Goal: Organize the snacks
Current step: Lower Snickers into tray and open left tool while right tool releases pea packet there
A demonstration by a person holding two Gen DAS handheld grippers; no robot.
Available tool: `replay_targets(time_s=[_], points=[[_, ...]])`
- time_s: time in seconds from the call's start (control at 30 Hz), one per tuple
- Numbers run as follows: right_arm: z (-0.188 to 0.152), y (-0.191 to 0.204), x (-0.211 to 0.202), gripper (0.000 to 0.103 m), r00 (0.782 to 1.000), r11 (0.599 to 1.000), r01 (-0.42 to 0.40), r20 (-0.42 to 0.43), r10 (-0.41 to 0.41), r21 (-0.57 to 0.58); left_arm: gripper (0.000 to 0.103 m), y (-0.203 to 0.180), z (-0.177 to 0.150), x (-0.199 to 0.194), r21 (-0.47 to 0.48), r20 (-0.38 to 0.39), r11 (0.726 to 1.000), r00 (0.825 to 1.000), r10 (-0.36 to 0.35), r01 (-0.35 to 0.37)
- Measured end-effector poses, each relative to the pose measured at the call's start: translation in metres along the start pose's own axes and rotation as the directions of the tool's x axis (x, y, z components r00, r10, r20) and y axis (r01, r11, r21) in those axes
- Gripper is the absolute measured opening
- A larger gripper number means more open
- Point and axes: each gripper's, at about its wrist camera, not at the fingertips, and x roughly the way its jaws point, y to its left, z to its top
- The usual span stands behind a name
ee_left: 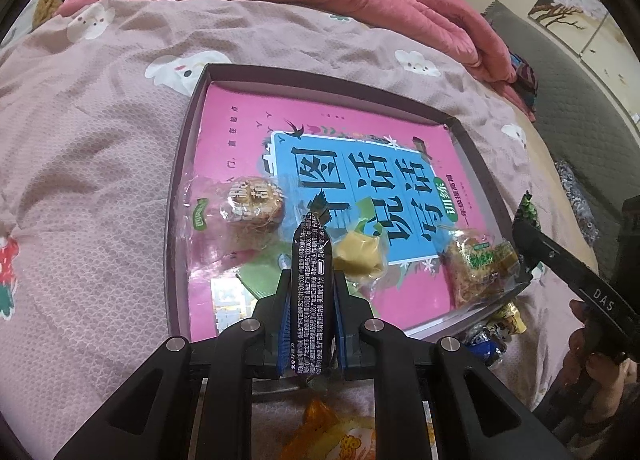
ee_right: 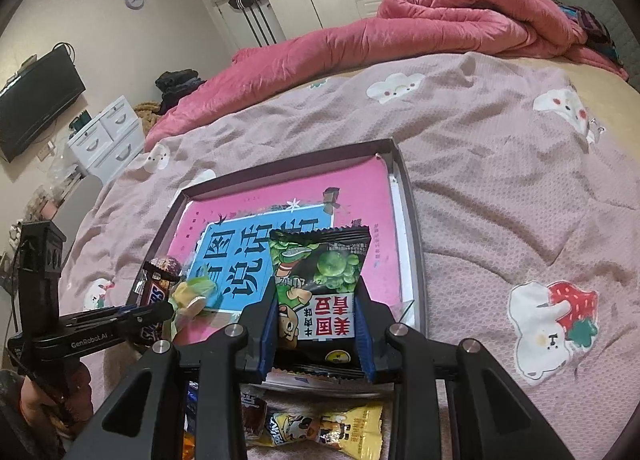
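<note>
**Both hands loaded over the tray — watch the drop**

You're over the bed (ee_right: 500, 188) now, a soft quilted cover with the big dark tray (ee_left: 182, 164) sitting on it, and that's your first worry: the tray rests on bedding, so if you press down while placing, it will likely tip or slide. A pink book (ee_left: 240, 132) lines its floor, glossy by the look of it, so packets may skate once released.

Your left gripper (ee_left: 310, 296) has its jaws pinched narrow on a black bar wrapper (ee_left: 312, 260), held on edge above the near end of the tray. Right below and ahead sit a round pastry in clear wrap (ee_left: 252, 204) and a yellow sweet (ee_left: 360, 260). Let go here and the bar probably lands on top of them rather than beside them.

Your right gripper (ee_right: 316, 324) is clamped on a green pea packet (ee_right: 320, 272), upright, over the tray's near right part. The packet is broad and floppy; it could fold or catch the rim.

The two tools are close. In the left view your right one reaches in just beside an orange-green packet (ee_left: 476, 268) at the tray's corner, so a clash is possible.

More loose snacks (ee_right: 320, 428) lie on the cover in front of the tray, under your grippers, easy to knock.
</note>
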Motion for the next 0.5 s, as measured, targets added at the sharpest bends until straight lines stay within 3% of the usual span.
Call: replay_targets(time_s=[0.5], points=[[-0.005,0.003,0.019,0.033,0.999,1.000,0.008,-0.037,-0.008,-0.005,0.018,0.000,0.000,0.003,-0.005,-0.002,1.000,1.000,-0.019,0.019]])
